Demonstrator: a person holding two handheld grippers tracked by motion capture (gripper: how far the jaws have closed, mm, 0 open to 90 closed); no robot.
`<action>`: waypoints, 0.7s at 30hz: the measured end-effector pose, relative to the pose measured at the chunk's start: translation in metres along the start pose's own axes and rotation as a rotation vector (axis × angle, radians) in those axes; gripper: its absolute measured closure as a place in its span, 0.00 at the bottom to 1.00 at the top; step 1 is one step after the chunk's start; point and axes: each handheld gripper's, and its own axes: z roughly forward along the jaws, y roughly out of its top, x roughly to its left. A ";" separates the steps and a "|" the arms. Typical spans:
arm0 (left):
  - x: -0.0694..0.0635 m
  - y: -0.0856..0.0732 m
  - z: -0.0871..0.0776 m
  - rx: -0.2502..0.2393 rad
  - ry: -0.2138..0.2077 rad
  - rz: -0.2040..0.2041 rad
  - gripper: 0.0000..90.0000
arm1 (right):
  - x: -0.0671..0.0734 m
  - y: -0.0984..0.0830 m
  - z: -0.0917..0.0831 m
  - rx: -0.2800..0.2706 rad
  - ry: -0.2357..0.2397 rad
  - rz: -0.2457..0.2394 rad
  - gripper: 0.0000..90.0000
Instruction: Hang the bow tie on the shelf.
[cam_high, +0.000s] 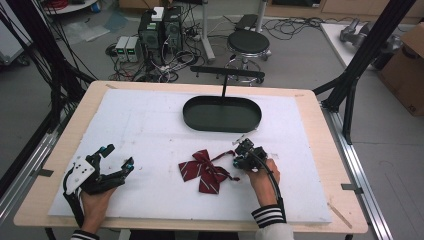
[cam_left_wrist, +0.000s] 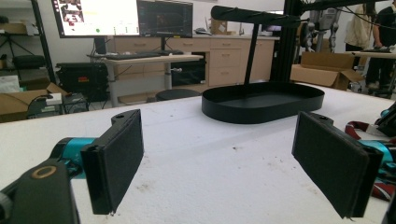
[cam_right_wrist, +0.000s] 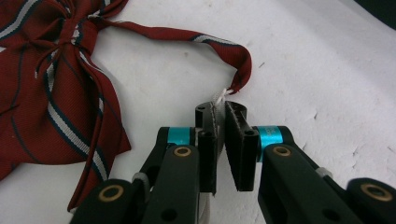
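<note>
Lab room, cables and a stool on the floor behind; work surface was a white foam sheet (cam_high: 150, 130) on a wooden table (cam_high: 315, 150). The red striped bow tie (cam_high: 204, 170) lay flat near the middle of the sheet, toward the person's side, its thin neck strap (cam_right_wrist: 187, 35) looping out to the right. Soft woven fabric, light, fully limp: I'd expect it to drape and swing when lifted, no risk of breakage, little slip against the padded jaws. The strap end carried a small white piece (cam_right_wrist: 220, 97), too small to tell what, and that was where the right gripper (cam_right_wrist: 223, 112) had hold: jaws drawn nearly together and pinching the strap tip between the pads. Grip looked thin, right at the jaw tips, so a tug could pull it free; the knot at the centre of the bow would be the surer place to pinch. The left gripper (cam_high: 118, 156) rested on the sheet well to the left of the bow, jaws spread wide, nothing between the pads (cam_left_wrist: 116, 158). Beyond the bow stood a black oval tray (cam_high: 222, 114) with an upright post and crossbar (cam_high: 227, 73), well apart from both grippers.
</note>
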 end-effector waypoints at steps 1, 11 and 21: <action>0.000 0.000 0.000 0.000 0.000 0.000 0.19 | 0.000 0.000 0.000 -0.002 -0.002 0.004 0.93; 0.000 0.000 0.000 0.001 0.000 0.001 0.19 | -0.002 -0.005 0.000 -0.044 0.013 0.020 0.94; 0.000 0.000 0.000 0.000 0.001 0.001 0.19 | -0.003 -0.006 -0.016 -0.170 0.039 0.038 0.94</action>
